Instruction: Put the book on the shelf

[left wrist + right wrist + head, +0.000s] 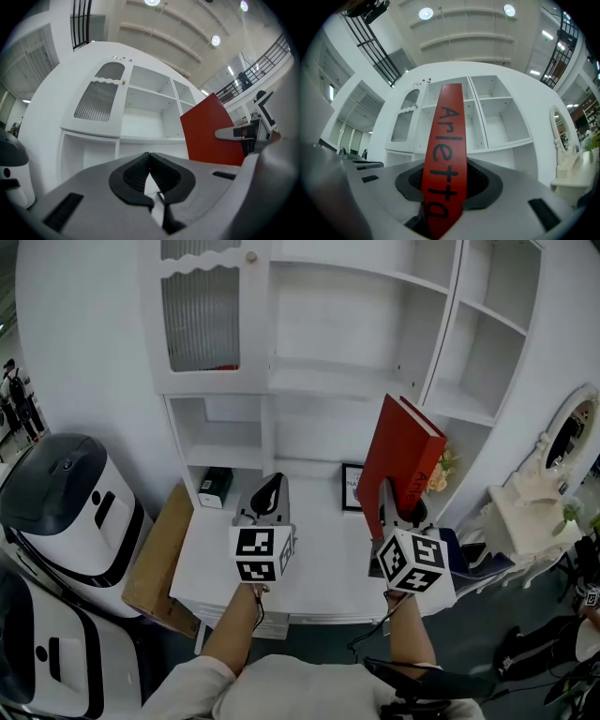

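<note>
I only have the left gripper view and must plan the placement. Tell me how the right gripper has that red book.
Observer: The right gripper is shut on the red book, one jaw on each cover, with the spine facing its camera.
Operator: Read me the spine.
Observer: It says Arletta, in black letters.
Operator: Report what stands on the desktop under the book.
Observer: In the head view a small framed picture stands at the back of the desktop. The book hides its right edge.
</note>
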Demonstrator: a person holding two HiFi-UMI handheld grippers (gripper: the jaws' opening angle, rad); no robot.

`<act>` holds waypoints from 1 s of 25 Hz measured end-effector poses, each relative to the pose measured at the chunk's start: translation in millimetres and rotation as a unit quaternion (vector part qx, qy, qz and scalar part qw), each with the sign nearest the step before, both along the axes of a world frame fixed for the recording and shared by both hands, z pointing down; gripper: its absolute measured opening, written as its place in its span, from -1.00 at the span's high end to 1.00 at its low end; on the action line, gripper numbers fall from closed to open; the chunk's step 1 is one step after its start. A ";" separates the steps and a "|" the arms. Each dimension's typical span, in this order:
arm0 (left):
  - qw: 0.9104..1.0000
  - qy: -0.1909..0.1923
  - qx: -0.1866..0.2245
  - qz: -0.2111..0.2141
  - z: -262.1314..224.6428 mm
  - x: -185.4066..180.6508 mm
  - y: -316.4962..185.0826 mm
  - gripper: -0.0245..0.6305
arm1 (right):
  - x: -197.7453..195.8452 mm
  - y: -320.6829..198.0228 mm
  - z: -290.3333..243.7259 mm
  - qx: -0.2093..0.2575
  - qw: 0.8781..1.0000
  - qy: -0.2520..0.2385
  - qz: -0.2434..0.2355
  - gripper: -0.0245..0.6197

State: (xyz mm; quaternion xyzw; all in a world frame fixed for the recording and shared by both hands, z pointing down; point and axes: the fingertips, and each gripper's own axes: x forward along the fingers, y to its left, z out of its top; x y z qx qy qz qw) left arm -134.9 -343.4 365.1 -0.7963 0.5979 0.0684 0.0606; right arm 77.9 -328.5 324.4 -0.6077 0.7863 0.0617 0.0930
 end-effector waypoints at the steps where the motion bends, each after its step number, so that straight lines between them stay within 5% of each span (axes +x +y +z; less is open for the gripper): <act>1: 1.000 0.001 -0.001 0.001 0.2 -2.1 -5.9 0.90 | -2.3 -5.1 -0.7 0.001 1.000 0.001 0.000 0.39; 25: 1.000 -0.003 -0.028 -0.013 12.2 -2.9 -66.2 0.90 | -2.7 -56.3 13.3 -0.020 1.000 -0.003 -0.017 0.39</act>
